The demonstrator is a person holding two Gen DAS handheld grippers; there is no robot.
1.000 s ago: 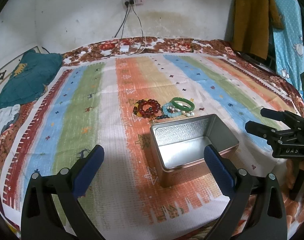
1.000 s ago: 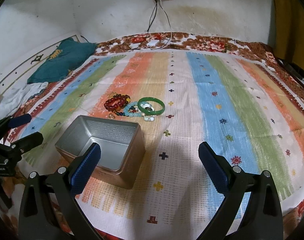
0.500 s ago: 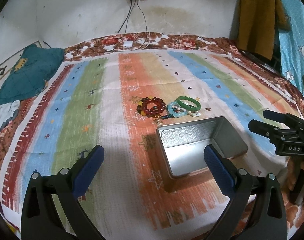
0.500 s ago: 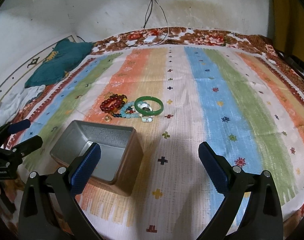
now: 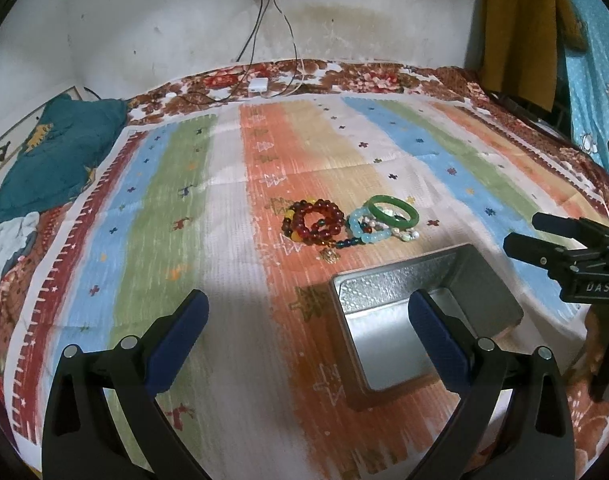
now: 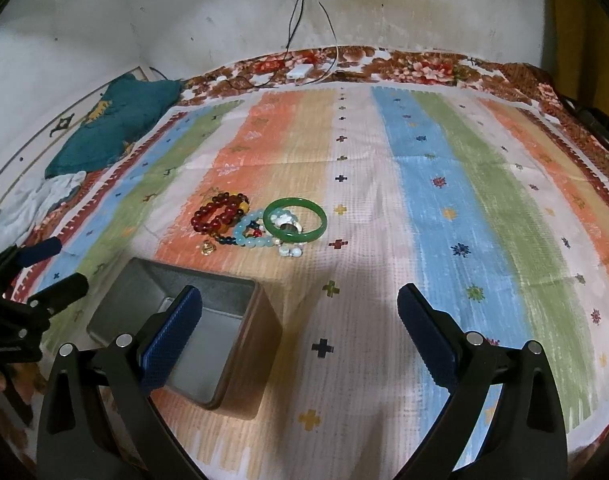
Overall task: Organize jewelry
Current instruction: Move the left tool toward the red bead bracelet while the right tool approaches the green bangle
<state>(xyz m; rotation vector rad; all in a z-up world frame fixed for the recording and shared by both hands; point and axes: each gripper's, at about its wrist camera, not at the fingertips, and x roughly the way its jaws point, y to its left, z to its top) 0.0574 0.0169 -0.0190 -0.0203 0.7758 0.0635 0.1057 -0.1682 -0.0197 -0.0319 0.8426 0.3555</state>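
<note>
Both grippers have neared the bracelets (image 6: 260, 224), beyond spread fingers (image 6: 172, 336).

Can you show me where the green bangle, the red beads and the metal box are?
green bangle (image 6: 315, 232), right wrist view, near rim.
red beads (image 6: 220, 216), right wrist view, middle.
metal box (image 5: 480, 280), left wrist view, right wall.

White "DAS" on the right gripper (image 5: 560, 240) body.

The right gripper's left finger (image 6: 172, 336) hides part of the tin box (image 6: 260, 320), whose floor stays partly unseen.
</note>
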